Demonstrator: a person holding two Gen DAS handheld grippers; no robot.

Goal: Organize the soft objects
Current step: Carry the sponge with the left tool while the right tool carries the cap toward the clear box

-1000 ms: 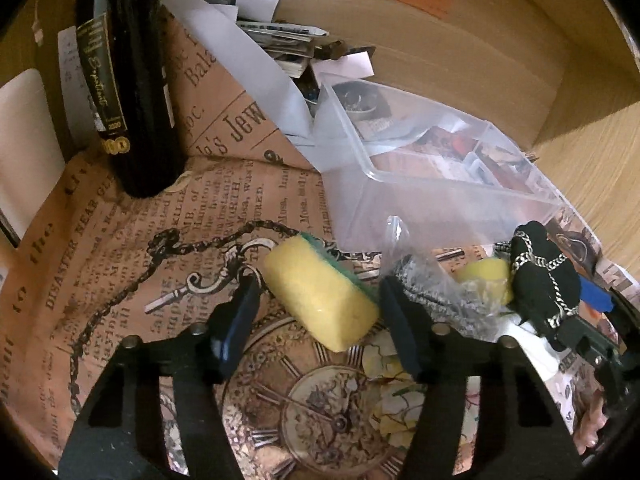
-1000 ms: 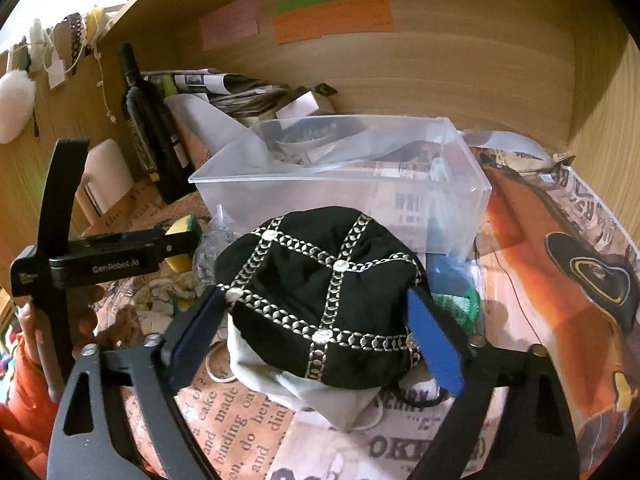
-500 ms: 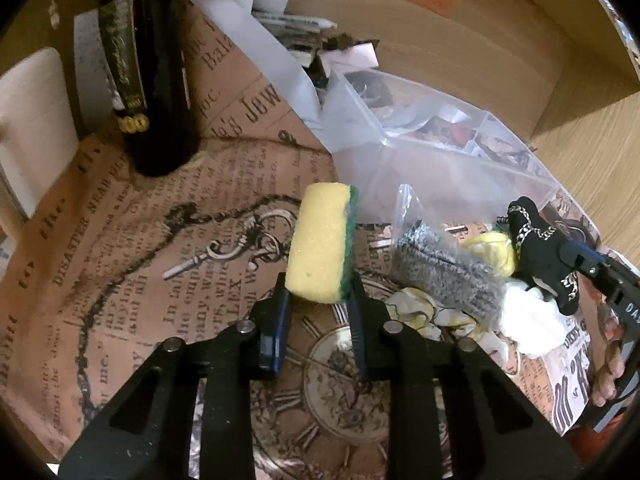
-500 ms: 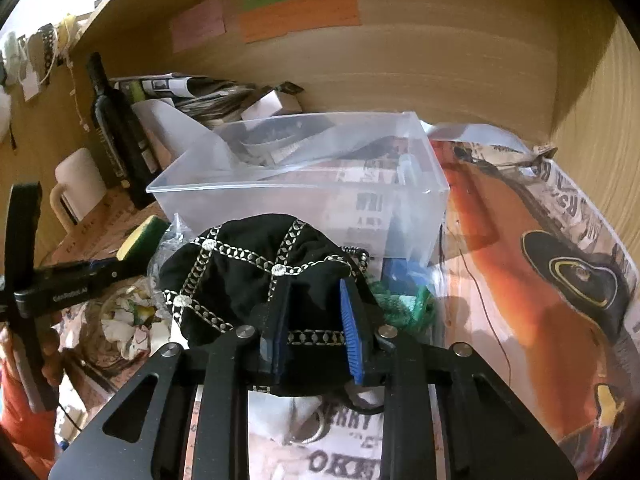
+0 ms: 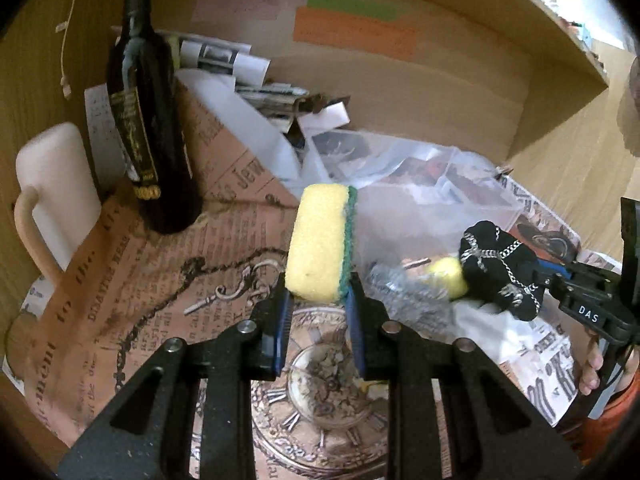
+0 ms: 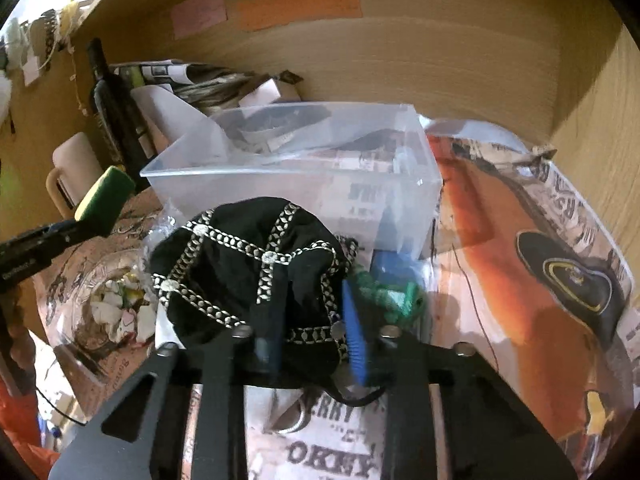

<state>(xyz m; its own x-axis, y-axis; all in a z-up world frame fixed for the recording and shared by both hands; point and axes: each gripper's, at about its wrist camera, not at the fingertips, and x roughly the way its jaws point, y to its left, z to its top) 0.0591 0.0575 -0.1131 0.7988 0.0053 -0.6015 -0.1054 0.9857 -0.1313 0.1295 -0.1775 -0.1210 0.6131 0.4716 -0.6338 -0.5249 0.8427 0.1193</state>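
Note:
My left gripper (image 5: 318, 304) is shut on a yellow sponge with a green scrub side (image 5: 320, 240) and holds it upright above the paper-covered shelf; the sponge also shows in the right wrist view (image 6: 106, 200). My right gripper (image 6: 312, 320) is shut on a black cap with silver chain trim (image 6: 248, 264), lifted in front of the clear plastic bin (image 6: 304, 176). The cap and right gripper also show in the left wrist view (image 5: 500, 268). The bin (image 5: 420, 200) stands just behind the sponge.
A dark wine bottle (image 5: 148, 128) and a white mug (image 5: 52, 184) stand at the left. A bagged steel scourer (image 5: 408, 296), a yellow item (image 5: 448, 276), a green mesh thing (image 6: 392, 292) and a blue item (image 6: 392, 264) lie before the bin. Wooden walls enclose the shelf.
Both grippers closed, the left on the sponge and the right on the cap, and both lifted their objects off the shelf. The sponge now stands upright.

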